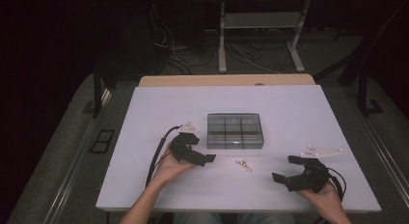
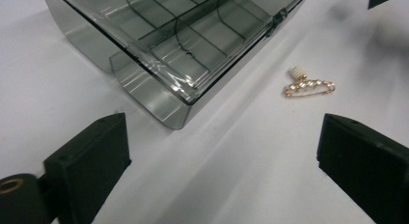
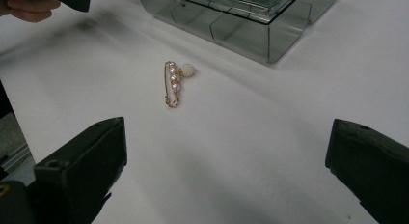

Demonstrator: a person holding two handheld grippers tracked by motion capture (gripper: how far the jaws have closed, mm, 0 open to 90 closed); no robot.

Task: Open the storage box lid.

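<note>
On the white table, the gold pearl brooch lies loose just in front of the closed smoky compartment box, between both grippers. Left gripper and right gripper both spread, empty, aimed inward: likely staging a pick, box unopened.

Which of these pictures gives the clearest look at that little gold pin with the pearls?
The right gripper view: the pearl pin lies near centre, its beads distinct. The left gripper view shows it smaller, off to one side. In the high view it is a tiny speck before the box.
</note>
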